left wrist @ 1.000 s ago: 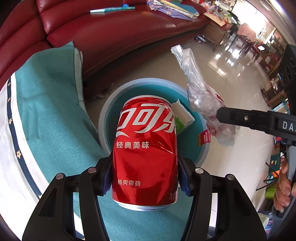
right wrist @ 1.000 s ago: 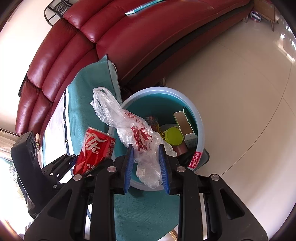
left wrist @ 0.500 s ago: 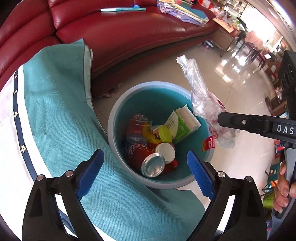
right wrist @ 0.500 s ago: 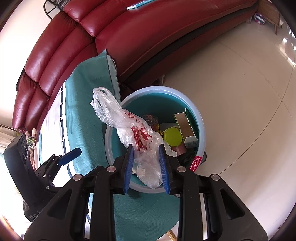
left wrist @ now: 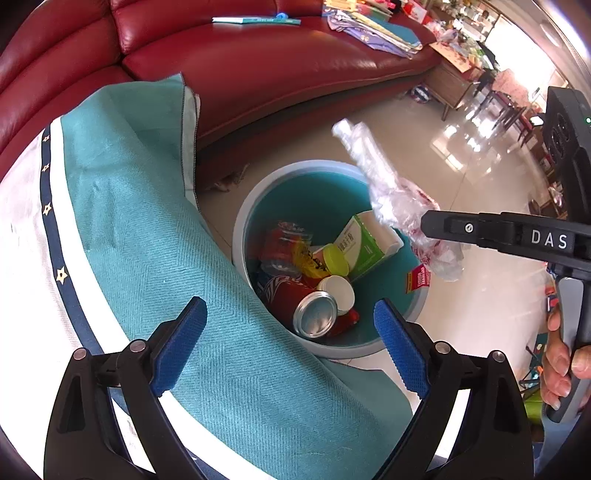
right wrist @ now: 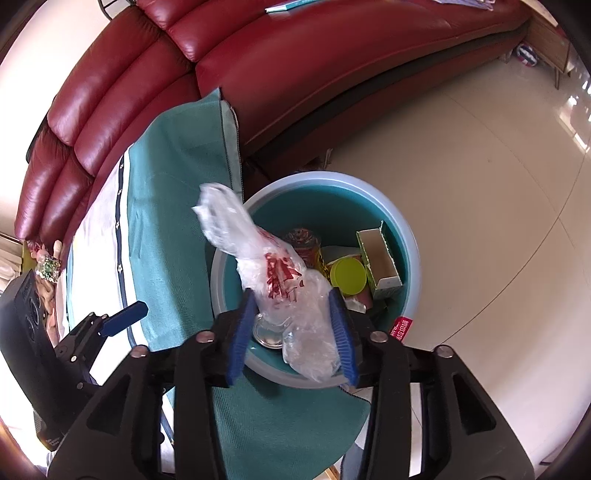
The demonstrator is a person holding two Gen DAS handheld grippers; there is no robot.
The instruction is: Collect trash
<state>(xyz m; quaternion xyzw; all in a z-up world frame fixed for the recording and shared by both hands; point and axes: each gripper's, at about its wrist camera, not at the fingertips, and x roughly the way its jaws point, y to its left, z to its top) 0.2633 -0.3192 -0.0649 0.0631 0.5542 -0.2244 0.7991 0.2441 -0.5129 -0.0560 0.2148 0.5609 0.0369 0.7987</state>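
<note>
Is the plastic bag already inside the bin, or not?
Not yet: the plastic bag sits between the right gripper fingers, above the bin.

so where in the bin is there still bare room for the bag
Bare teal floor shows at the back of the bin, behind the green carton, toward the sofa. The front half is crowded: red can, yellow lid, white cap.

— What lies past the work itself?
— A red leather sofa [left wrist: 280,62] along the far side, with a thin teal booklet [left wrist: 256,20] and folded clothes [left wrist: 373,31] on its seat.
— And nearer?
— A teal cloth [left wrist: 140,221] with a white, star-dotted navy border [left wrist: 55,240], draped over its carrier's edge above the glossy tiled floor [right wrist: 480,192].
</note>
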